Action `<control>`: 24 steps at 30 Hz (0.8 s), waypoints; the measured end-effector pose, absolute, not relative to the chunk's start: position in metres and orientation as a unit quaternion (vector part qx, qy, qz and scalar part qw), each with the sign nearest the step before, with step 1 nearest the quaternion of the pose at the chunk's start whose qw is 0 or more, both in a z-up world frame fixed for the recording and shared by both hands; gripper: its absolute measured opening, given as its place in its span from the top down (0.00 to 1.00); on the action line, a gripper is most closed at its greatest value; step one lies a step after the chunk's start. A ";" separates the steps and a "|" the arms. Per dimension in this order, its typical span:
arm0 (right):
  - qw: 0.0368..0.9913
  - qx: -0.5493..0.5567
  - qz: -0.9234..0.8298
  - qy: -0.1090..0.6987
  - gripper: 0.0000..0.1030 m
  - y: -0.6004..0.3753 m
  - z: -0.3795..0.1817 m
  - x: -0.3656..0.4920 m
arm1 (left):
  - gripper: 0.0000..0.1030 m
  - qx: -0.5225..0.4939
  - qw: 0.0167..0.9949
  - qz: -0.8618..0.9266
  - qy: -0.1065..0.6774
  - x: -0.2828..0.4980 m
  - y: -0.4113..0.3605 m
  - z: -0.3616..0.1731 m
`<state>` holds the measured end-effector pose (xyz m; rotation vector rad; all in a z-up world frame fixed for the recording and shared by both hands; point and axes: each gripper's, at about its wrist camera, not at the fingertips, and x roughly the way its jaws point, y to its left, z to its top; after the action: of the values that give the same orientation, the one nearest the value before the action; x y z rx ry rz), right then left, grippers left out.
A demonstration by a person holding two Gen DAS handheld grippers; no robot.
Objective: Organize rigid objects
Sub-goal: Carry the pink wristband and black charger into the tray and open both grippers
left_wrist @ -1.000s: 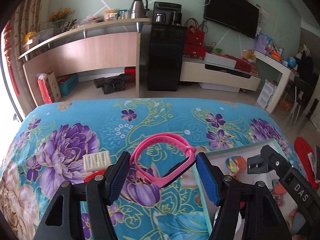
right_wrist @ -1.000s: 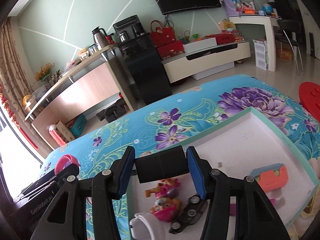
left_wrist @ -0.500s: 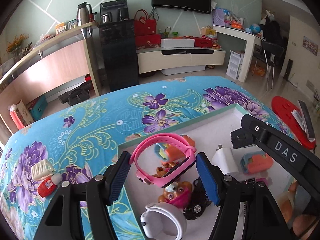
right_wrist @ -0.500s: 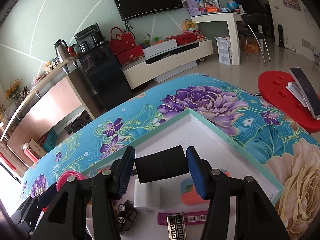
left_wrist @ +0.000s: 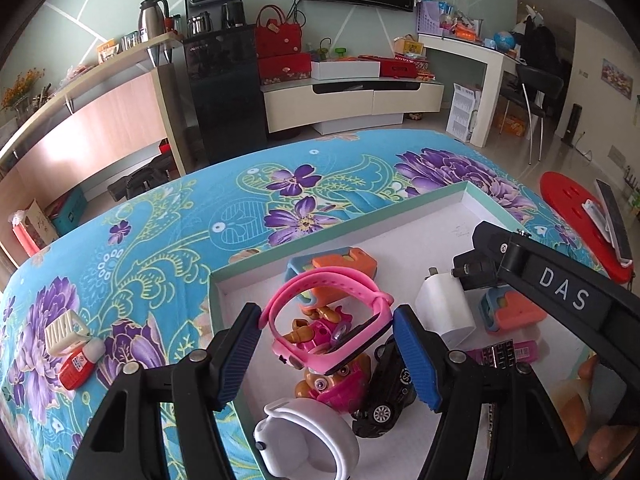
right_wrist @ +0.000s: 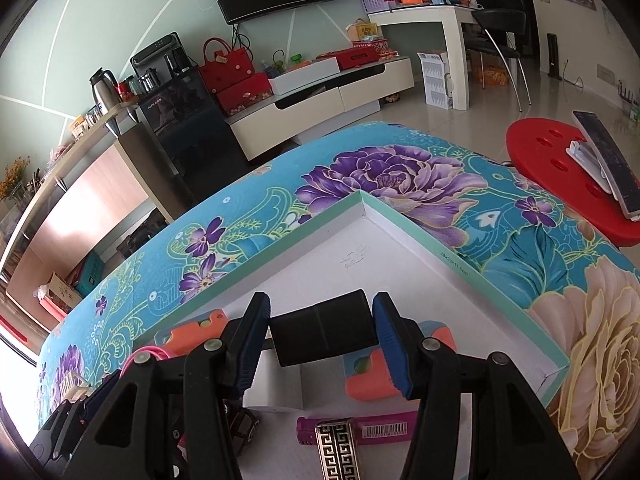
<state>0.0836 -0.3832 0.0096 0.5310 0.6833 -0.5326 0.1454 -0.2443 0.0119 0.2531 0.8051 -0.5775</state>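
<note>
Left gripper (left_wrist: pixel 326 350) clenched on pink smartwatch (left_wrist: pixel 332 320), blue pads pressing band at both sides, watch held above near-left part of white tray (left_wrist: pixel 400 220). Beneath watch: white round case (left_wrist: pixel 308 436), pink toy pup (left_wrist: pixel 340 384), black toy car (left_wrist: pixel 390 392). Right gripper (right_wrist: pixel 322 330) grasping black rectangular block (right_wrist: pixel 324 332) over tray, above white charger (right_wrist: pixel 276 388) and orange-blue toy (right_wrist: pixel 372 376). Farther left on floral cloth (left_wrist: pixel 160 220): red glue bottle (left_wrist: pixel 78 366), white comb-like piece (left_wrist: pixel 64 330). Beyond tray: red stool (right_wrist: pixel 560 168).
</note>
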 end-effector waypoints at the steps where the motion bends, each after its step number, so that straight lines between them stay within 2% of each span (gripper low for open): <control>1: 0.873 0.254 -0.255 0.330 0.46 -0.383 0.009 0.084 | 0.31 0.122 0.872 -0.277 0.386 0.145 -0.244 0.012; 11: 0.859 0.254 -0.259 0.361 0.46 -0.385 0.004 0.087 | 0.29 0.126 0.867 -0.275 0.396 0.147 -0.245 0.007; 19: 0.857 0.242 -0.251 0.378 0.45 -0.380 0.006 0.089 | 0.24 0.123 0.867 -0.271 0.401 0.148 -0.241 0.010; 22: 0.858 0.237 -0.252 0.381 0.41 -0.379 0.008 0.090 | 0.17 0.121 0.869 -0.267 0.399 0.148 -0.238 0.013; 24: 0.859 0.236 -0.251 0.379 0.34 -0.379 0.010 0.089 | 0.14 0.118 0.872 -0.265 0.395 0.148 -0.235 0.017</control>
<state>0.0886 -0.3790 0.0099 0.4963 0.7949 -0.5268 0.1482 -0.2351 0.0165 0.2475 0.8255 -0.5535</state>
